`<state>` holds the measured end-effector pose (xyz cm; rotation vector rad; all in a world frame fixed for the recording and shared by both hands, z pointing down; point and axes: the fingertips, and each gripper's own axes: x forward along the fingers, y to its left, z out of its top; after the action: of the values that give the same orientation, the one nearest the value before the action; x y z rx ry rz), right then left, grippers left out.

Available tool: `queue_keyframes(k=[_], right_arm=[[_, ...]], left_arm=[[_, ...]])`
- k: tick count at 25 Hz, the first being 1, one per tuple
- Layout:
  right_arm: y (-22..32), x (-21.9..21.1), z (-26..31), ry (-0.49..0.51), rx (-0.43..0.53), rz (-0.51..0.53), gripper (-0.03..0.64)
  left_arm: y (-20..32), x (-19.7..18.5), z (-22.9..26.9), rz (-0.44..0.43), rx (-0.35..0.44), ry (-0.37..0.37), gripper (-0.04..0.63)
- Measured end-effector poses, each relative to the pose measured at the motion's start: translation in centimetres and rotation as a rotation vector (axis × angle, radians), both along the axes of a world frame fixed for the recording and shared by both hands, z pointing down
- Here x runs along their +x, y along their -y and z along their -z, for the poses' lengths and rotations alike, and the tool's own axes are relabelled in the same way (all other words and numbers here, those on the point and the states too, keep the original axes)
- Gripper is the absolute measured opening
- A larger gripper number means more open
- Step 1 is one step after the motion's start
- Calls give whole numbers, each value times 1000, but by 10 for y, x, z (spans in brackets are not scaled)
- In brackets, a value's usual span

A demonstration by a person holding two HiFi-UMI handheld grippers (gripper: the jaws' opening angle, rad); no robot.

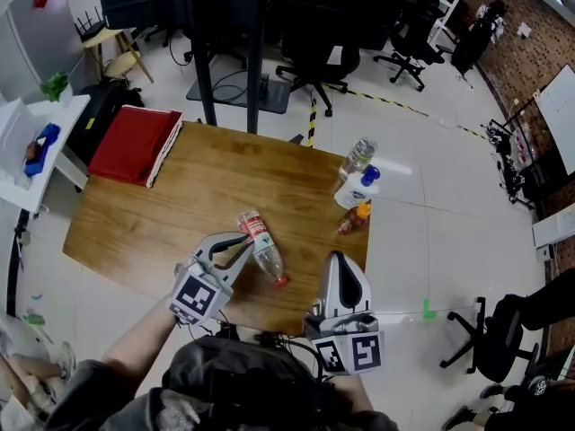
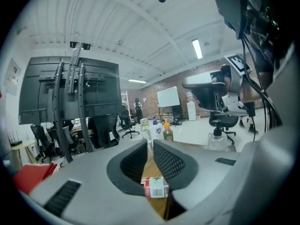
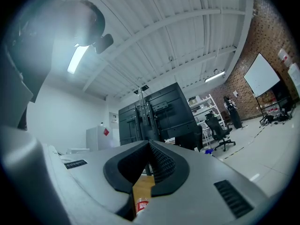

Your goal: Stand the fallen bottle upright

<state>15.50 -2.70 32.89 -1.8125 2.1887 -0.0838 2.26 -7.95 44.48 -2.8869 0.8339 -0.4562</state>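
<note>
Jaws of the left gripper (image 1: 239, 243) sit almost pressed together, with only a thin slit between the tips, and they pinch nothing. The plastic bottle (image 1: 261, 243) with a red label lies on its side on the wooden table (image 1: 135, 232), just to the right of this gripper's tips and touching them or nearly so. Its red cap (image 1: 281, 281) points back toward the person. In the left gripper view, the bottle's label shows low down in the gap under the jaws.

The right gripper (image 1: 338, 260) hovers to the right of the bottle, a little apart from it. Its jaws are closed tip to tip and hold nothing.

Far ahead of the left gripper and to its right, three bottles stand up in a row at the table's edge: a clear water bottle (image 1: 358, 157), a white bottle (image 1: 359, 189) with a blue cap, and a small sauce bottle (image 1: 353, 220) with an orange cap.
</note>
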Motion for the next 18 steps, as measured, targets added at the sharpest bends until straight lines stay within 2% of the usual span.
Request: queue_keyframes(k=[7,10,14,18], right_arm=[[11,-8,-6,-5,-24,-2,5],[15,-8,-9,-5,-32,-15,6],[18,-10,-11,2,-37,-20,5],[24,-11,-15,2,-39,-23,6]], left_arm=[[15,3,-17,-130,66,153,149],[18,4,-26,-191,68,206,154],[18,9,-36,-307,125,287,176],[15,14,-55,-467,226,445,196]])
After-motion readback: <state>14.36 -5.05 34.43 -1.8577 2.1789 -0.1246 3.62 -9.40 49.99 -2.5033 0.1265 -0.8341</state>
